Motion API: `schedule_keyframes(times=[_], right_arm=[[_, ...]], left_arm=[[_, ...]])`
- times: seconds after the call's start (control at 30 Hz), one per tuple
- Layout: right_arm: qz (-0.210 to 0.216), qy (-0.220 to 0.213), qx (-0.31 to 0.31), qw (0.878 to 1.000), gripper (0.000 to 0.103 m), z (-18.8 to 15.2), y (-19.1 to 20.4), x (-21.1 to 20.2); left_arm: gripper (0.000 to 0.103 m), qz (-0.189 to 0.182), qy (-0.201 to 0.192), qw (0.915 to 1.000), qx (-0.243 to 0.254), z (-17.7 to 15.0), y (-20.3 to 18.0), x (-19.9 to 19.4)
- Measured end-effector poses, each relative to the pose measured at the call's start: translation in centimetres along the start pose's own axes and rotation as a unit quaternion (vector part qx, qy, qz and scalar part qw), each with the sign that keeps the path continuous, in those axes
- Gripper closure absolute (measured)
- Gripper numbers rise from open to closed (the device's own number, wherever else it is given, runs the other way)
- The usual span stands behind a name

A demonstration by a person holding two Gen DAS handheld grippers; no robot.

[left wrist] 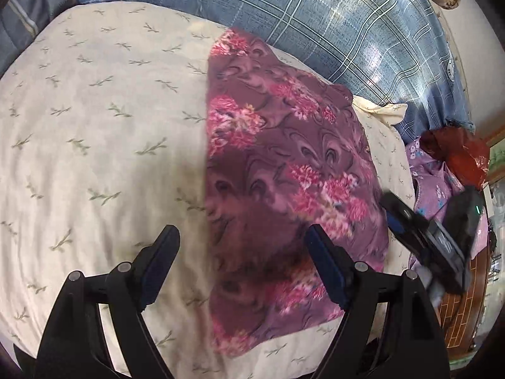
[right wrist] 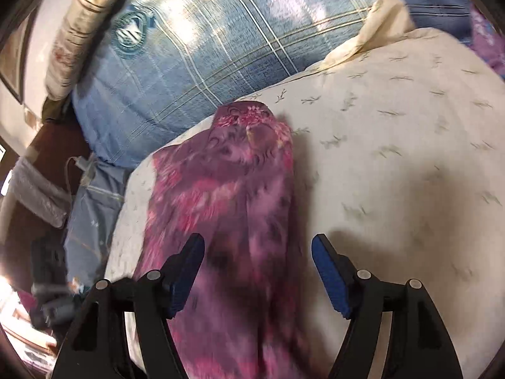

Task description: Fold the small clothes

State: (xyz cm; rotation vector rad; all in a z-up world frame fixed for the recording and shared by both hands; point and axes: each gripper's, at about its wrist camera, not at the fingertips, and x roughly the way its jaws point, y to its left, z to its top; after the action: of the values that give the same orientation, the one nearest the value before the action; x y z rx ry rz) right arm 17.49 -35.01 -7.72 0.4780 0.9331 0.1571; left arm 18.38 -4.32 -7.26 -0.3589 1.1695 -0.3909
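Observation:
A purple garment with pink flowers (left wrist: 277, 170) lies folded flat on a cream leaf-print quilt (left wrist: 94, 126). My left gripper (left wrist: 243, 237) is open and empty, hovering over the garment's left straight edge. The right gripper (left wrist: 419, 230) shows at the garment's right side in the left wrist view. In the right wrist view the same garment (right wrist: 233, 195) runs away from me, and my right gripper (right wrist: 257, 246) is open above its near end, holding nothing.
A blue plaid pillow (left wrist: 315, 15) lies behind the quilt. A lilac flowered cloth (left wrist: 442, 183) and a red bag (left wrist: 457, 151) sit at the right by the bed edge. The wooden floor (left wrist: 457, 309) shows below them.

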Motion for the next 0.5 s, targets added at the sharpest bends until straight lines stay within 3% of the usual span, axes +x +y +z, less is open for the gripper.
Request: schedule_keyframes(times=[0.03, 0.07, 0.1, 0.2, 0.27, 0.33, 0.4, 0.5], right_arm=[[-0.006, 0.008, 0.002, 1.0, 0.038, 0.8, 0.1, 0.9], [0.009, 0.009, -0.006, 1.0, 0.08, 1.2, 0.6, 1.2], [0.005, 0.003, -0.036, 0.999, 0.092, 1.9, 1.7, 1.0], [-0.012, -0.032, -0.106, 0.994, 0.091, 2.6, 4.0, 0.2], [-0.04, 0.003, -0.107, 0.993, 0.09, 3.1, 3.1, 2.5], [-0.055, 0.027, -0.097, 0.993, 0.079, 3.2, 1.9, 4.3], [-0.035, 0.011, -0.083, 0.996, 0.072, 3.8, 1.7, 3.1], [0.002, -0.038, -0.048, 0.998, 0.072, 5.6, 1.3, 0.6]], left_arm=[[0.02, 0.002, -0.001, 1.0, 0.003, 0.2, -0.3, 0.1], [0.02, 0.0, -0.001, 1.0, 0.005, 0.3, -0.5, 0.0], [0.02, -0.008, -0.004, 0.9999, 0.008, 0.4, -0.6, -0.2], [0.02, 0.005, -0.023, 0.9993, 0.03, 0.4, -1.2, -0.3], [0.02, 0.029, -0.016, 0.9986, 0.041, 0.4, -1.4, 0.9], [0.02, 0.023, -0.001, 0.9991, 0.035, 0.4, -1.2, 1.5], [0.02, 0.011, -0.012, 0.9993, 0.034, 0.5, -0.8, 0.3], [0.02, 0.011, -0.041, 0.9984, 0.036, 2.0, -0.9, -1.2]])
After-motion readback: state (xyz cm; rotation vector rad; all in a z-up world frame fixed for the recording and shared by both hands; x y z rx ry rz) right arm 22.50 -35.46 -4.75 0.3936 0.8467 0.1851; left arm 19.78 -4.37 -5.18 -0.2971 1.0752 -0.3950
